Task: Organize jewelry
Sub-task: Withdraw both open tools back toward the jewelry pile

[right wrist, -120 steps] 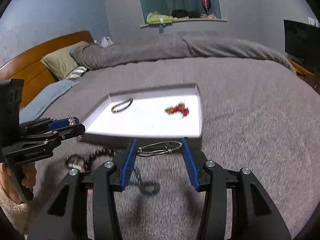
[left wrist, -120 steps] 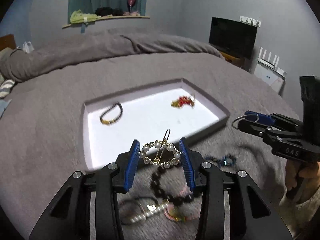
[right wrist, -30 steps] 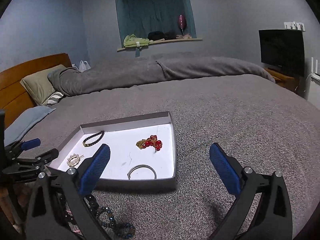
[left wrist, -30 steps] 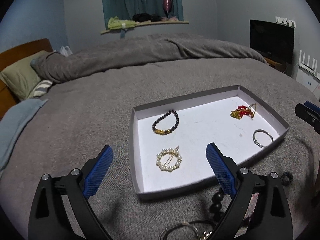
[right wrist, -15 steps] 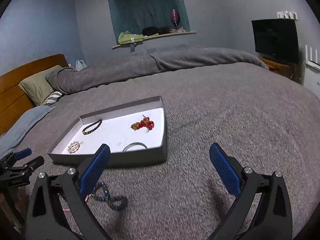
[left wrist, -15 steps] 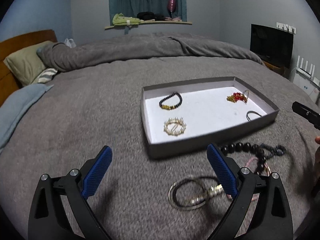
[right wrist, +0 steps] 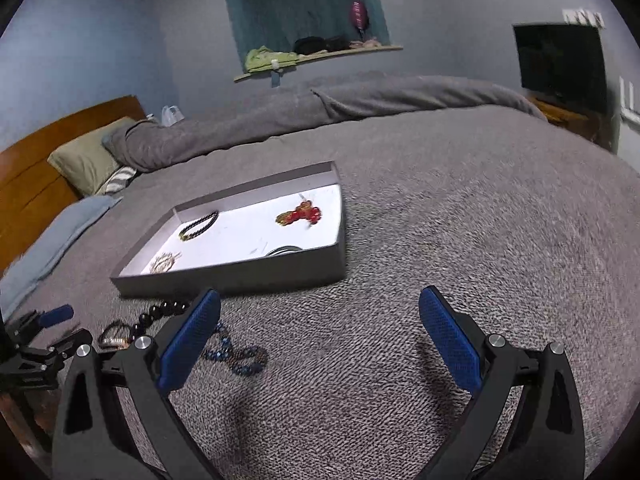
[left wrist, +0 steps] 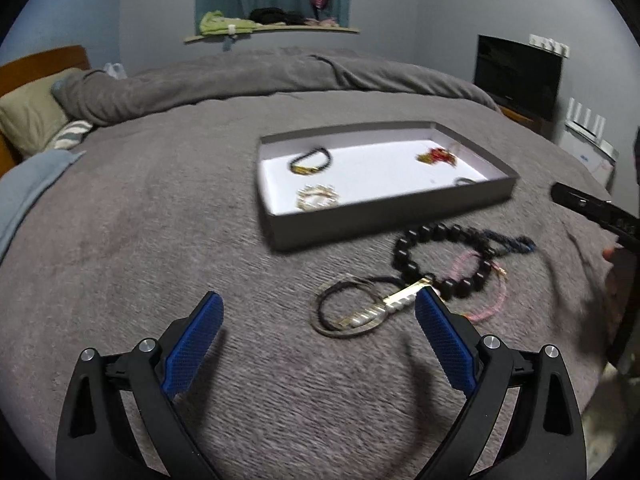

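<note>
A grey tray (left wrist: 384, 210) (right wrist: 240, 272) with a white floor lies on the bed. In it are a dark bead bracelet (left wrist: 311, 161) (right wrist: 199, 225), a pearl ring clip (left wrist: 318, 197) (right wrist: 163, 262), a red bead piece (left wrist: 436, 157) (right wrist: 300, 215) and a metal ring (left wrist: 464, 181) (right wrist: 285, 251). In front of the tray lie a black bead bracelet (left wrist: 436, 256), a dark cord loop with a gold bar (left wrist: 360, 310), a pink string bracelet (left wrist: 494, 292) and a blue bead strand (right wrist: 236, 354) (left wrist: 510, 242). My left gripper (left wrist: 318, 318) is open above the blanket. My right gripper (right wrist: 320, 322) is open too.
The grey blanket (right wrist: 460, 208) covers the whole bed. Pillows (right wrist: 86, 160) and a wooden headboard (right wrist: 32, 184) stand at the left. A television (left wrist: 518, 74) and a white unit (left wrist: 588, 148) are at the right. A shelf (left wrist: 272, 30) with clothes hangs on the far wall.
The pearl clip and the metal ring were let go and now lie in the tray. Both grippers have opened and drawn back, low over the blanket in front of the tray.
</note>
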{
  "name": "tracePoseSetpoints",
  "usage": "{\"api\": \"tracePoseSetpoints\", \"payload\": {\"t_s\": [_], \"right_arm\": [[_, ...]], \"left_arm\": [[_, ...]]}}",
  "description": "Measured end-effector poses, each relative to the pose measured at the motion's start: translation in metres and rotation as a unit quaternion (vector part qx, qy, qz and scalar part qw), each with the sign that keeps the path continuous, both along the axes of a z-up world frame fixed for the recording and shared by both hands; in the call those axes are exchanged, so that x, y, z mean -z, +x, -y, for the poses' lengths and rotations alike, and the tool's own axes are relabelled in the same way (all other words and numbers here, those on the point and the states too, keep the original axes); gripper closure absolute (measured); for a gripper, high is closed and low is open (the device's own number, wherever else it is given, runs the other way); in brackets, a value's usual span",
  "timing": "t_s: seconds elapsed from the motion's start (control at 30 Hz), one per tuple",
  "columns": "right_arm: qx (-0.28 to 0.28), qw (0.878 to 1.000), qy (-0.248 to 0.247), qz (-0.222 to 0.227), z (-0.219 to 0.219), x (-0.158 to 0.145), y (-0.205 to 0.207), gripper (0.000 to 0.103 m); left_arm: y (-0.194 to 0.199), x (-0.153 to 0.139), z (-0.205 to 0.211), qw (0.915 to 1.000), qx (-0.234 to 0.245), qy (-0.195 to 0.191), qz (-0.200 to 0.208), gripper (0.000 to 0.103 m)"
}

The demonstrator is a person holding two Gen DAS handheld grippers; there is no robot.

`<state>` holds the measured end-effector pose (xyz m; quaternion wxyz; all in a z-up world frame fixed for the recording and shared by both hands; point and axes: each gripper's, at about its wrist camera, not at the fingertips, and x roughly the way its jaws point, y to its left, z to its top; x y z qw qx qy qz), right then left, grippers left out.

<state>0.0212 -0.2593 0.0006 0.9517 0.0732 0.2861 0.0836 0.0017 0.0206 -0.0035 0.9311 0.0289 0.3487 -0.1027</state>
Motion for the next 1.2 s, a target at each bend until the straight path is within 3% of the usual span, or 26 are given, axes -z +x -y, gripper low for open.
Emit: {"api": "tracePoseSetpoints", "payload": {"t_s": [0.17, 0.6, 0.93, 1.03, 1.2], "right_arm": [[-0.038, 0.999, -0.03, 0.003, -0.014, 0.0, -0.002, 0.005], [-0.098, 0.994, -0.045, -0.02, -0.037, 0.008, -0.004, 0.006], [-0.128, 0.987, -0.082, -0.06, -0.056, 0.024, 0.0, 0.054], [-0.133, 0.985, -0.088, -0.064, -0.058, 0.026, 0.0, 0.061], [-0.137, 0.983, -0.105, -0.057, -0.063, 0.026, -0.002, 0.061]], "left_arm": [[-0.002, 0.002, 0.008, 0.9996, 0.015, 0.022, 0.003, 0.007], [0.01, 0.009, 0.001, 0.9998, 0.0, 0.008, -0.019, 0.007], [0.01, 0.01, 0.004, 0.9997, 0.005, 0.01, -0.022, 0.007], [0.01, 0.01, 0.004, 0.9997, 0.006, 0.01, -0.02, 0.007], [0.01, 0.01, 0.006, 0.9997, 0.008, 0.009, -0.023, 0.007]]}}
